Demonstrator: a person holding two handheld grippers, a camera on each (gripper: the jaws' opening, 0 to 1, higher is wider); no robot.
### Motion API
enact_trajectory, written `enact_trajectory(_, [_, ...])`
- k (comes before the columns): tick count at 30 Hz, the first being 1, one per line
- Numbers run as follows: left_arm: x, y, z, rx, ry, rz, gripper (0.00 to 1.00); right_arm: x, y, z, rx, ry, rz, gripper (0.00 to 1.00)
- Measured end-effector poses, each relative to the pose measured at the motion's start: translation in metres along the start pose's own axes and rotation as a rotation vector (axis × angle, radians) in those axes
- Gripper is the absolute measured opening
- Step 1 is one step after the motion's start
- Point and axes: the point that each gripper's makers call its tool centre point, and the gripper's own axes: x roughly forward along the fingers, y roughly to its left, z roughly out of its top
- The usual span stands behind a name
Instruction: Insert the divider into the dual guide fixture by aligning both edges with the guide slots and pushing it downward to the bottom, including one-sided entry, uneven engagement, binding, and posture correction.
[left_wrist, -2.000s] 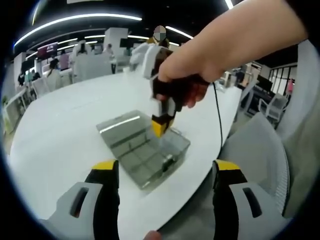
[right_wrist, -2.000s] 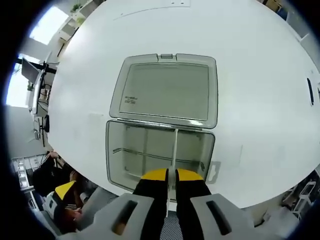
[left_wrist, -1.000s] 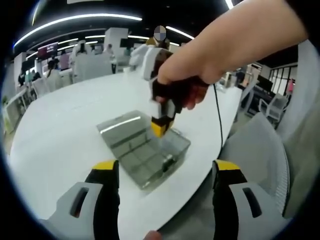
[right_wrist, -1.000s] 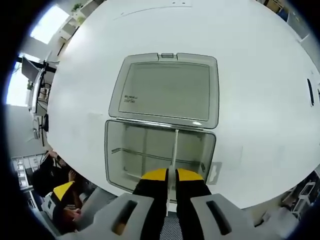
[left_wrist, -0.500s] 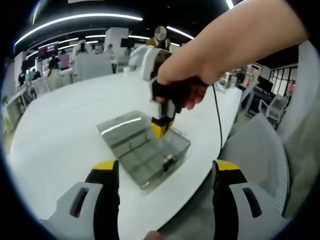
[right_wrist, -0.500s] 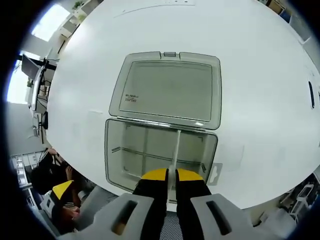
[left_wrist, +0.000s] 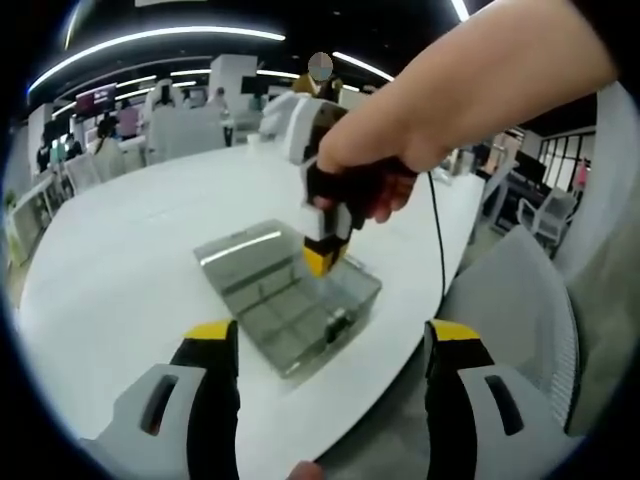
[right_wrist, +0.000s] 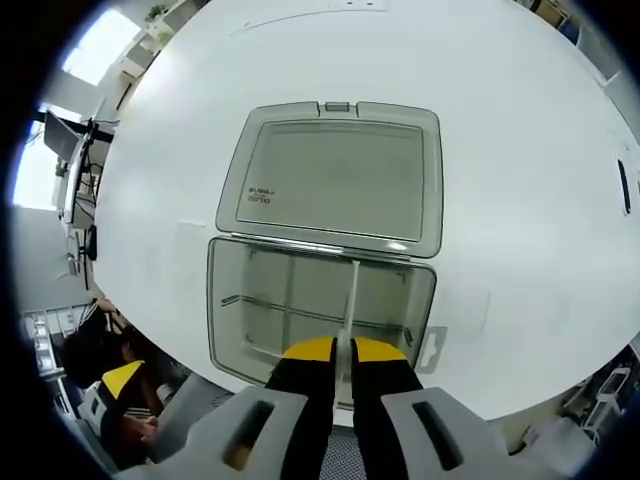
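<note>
A clear plastic organiser box (right_wrist: 320, 310) lies on the white table (right_wrist: 520, 200) with its lid (right_wrist: 335, 178) folded flat behind it. My right gripper (right_wrist: 342, 350) hangs over the box's near side, shut on a thin clear divider (right_wrist: 350, 295) that stands edge-on inside the box, running away from the jaws. A long cross divider (right_wrist: 270, 306) sits across the box. In the left gripper view the box (left_wrist: 290, 300) lies ahead, with the right gripper (left_wrist: 322, 262) held by a hand above it. My left gripper (left_wrist: 330, 345) hovers open near the table edge, holding nothing.
A grey mesh chair (left_wrist: 510, 310) stands to the right of the table edge. A black cable (left_wrist: 438, 240) trails over the table behind the hand. People and white chairs (left_wrist: 180, 125) sit at the far side of the room. A small dark slot (right_wrist: 623, 185) marks the table at right.
The right gripper view has drifted slightly, with the box a touch lower and nearer. The divider stays upright between the shut jaws. My left gripper has held still.
</note>
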Motion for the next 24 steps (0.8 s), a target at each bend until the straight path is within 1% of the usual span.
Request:
enact_trajectory(15, [0.0,0.0008,-0.0007,-0.003,0.005,0.001,0.74,0.0031,-0.0002,0.0041,-0.029,0.015,0.005,0.0])
enact_trajectory(24, [0.0007,-0.0003,-0.0012,0.0,0.009,-0.002,0.73,0.0041,0.0001,0.003,-0.055,0.02,-0.011,0.0])
